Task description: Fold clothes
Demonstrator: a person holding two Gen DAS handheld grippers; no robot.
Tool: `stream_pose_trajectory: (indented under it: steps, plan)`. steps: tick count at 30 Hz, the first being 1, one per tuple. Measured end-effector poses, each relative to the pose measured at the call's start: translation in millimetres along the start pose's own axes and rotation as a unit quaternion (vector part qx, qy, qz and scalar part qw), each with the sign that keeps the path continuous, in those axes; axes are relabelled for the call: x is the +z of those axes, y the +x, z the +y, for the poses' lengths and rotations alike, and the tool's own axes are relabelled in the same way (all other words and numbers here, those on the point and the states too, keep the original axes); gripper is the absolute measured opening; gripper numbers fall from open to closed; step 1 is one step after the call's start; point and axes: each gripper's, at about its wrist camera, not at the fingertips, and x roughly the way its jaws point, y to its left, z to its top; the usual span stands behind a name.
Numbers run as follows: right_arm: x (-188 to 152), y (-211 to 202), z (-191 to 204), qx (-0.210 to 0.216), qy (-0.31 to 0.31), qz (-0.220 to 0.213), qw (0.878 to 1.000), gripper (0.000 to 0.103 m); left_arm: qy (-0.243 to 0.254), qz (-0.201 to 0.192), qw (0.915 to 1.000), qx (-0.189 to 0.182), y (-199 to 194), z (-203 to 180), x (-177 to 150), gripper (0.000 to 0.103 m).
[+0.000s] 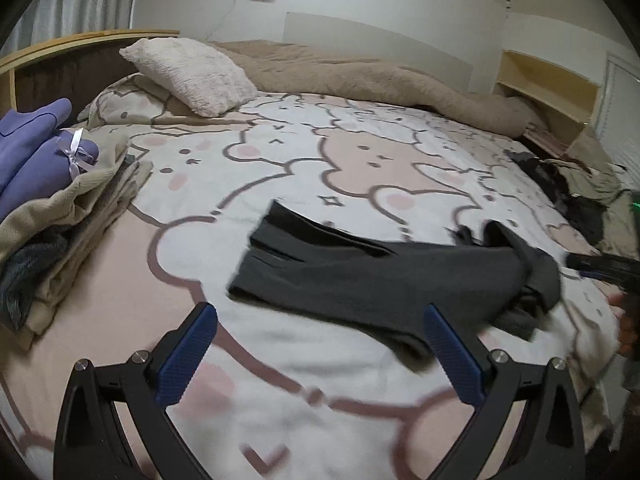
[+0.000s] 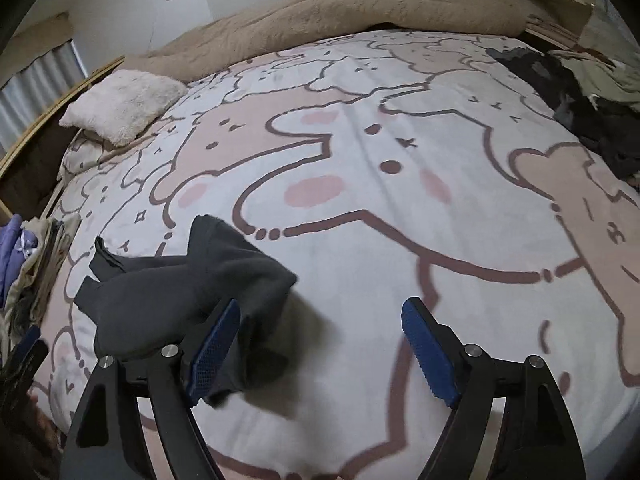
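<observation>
- Bedroom walls, pale and bare, stood behind a wide bed (image 2: 400, 240) whose cover, printed with pink and white bears, filled both views.
- Along the far edge a tan fleece blanket (image 1: 360, 76) lay bunched, with a fluffy white pillow (image 1: 188, 74) near the headboard.
- At the left side sat a stack of folded clothes (image 1: 60, 220), beige and grey pieces topped by a lilac garment with a ribbon.
- At the far right edge an unfolded heap of dark and olive clothes (image 2: 580, 92) waited, well apart from the stack.
- On the near part of the cover lay the dark grey garment (image 1: 360, 276), rumpled and only partly spread, one end bunched into a knot of folds.
- The left gripper (image 1: 320, 356) hung over the near edge of that garment with its fingers spread and nothing between them.
- The right gripper (image 2: 320, 348) was likewise released; its left finger (image 2: 212, 348) overlapped the garment's bunched end, yet the fingers closed on no cloth.
- Judged from here, the risk lay in that bunched end: folding without first flattening it would trap creases and give a lumpy, lopsided fold.
- A pinch taken too deep might also catch the bed cover along with the garment and drag both.
</observation>
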Motion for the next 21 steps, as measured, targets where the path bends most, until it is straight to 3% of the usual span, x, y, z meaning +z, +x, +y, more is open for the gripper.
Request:
stream_pose_trajectory:
  steps: [5, 10, 12, 14, 19, 21]
  plan:
    - [5, -11, -8, 0.01, 0.018, -0.004, 1.0, 0.083, -0.023, 0.032, 0.9991, 0.016, 40, 32, 14, 0.101]
    - [29, -19, 17, 0.038, -0.024, -0.025, 0.999, 0.083, -0.057, 0.091, 0.9942, -0.002, 77, 50, 13, 0.076]
    - [44, -20, 41, 0.058, -0.065, -0.034, 0.996, 0.083, -0.054, 0.099, 0.9936, -0.007, 82, 49, 11, 0.076]
    - [60, -13, 74, 0.085, -0.12, -0.036, 0.988, 0.083, -0.043, 0.101, 0.9938, -0.02, 82, 44, 10, 0.067]
    - [91, 18, 164, 0.155, -0.251, -0.022, 0.955, 0.082, -0.042, 0.109, 0.991, -0.064, 84, 38, 9, 0.02]
    - [95, 39, 201, 0.178, -0.295, -0.008, 0.939, 0.081, -0.055, 0.101, 0.9901, -0.08, 78, 39, 9, 0.015]
